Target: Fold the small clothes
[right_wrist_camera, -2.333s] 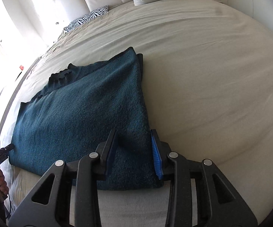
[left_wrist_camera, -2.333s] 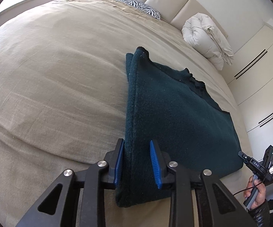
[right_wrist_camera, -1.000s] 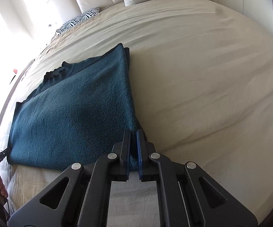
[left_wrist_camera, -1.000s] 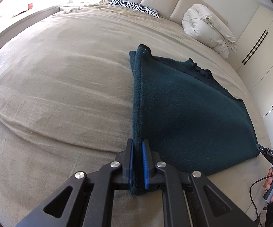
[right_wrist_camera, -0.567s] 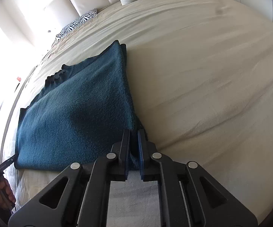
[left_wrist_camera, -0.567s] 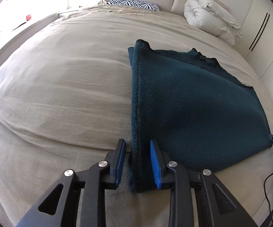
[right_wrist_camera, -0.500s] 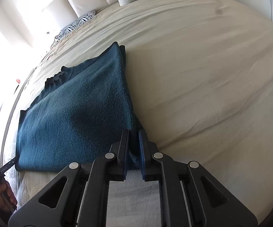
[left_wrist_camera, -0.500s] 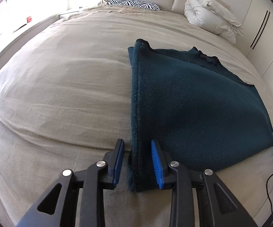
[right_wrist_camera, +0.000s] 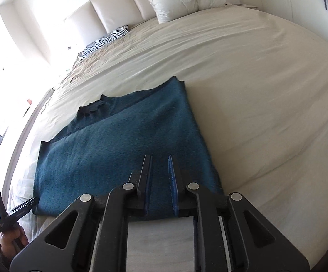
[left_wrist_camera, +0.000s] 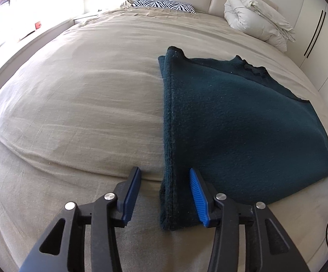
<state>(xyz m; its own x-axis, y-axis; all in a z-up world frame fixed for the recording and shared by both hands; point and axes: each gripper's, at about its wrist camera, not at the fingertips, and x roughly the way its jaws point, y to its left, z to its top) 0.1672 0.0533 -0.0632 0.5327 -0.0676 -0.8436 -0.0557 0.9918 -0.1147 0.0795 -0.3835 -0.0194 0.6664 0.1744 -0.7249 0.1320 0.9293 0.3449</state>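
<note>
The dark teal sweater (left_wrist_camera: 243, 122) lies flat on the beige bed (left_wrist_camera: 73, 113), toward the near edge and well apart from the rolled white duvet (left_wrist_camera: 257, 20) and the zebra-print pillow (left_wrist_camera: 164, 4) at the headboard. The left gripper (left_wrist_camera: 165, 195) hovers over the garment's near left corner with its fingers apart and opening; the doubled edge sits between the blue pads but neither pad presses on it, which reads as a release after that corner was set down. The right gripper (right_wrist_camera: 159, 181) is above the sweater's near right portion, fingers only narrowly apart and opening, with nothing caught between them; fabric is seen beyond and below the gap, not in it. Both tools point down toward the near hem, consistent with the two near corners having been laid in place together so the fold lands square. Condition of the garment: a fuzzy, thick knit, folded to at least a double layer, as the stacked edge along its left side shows. The outline is roughly rectangular, the top surface smooth with only shallow dimpling. A ribbed neckline (right_wrist_camera: 91, 108) protrudes at the far edge, and a thin strip of the lower layer shows past the upper layer there, so the layers are not perfectly flush. In my judgement this fold is set, and a further fold is likely needed to make it compact.
</note>
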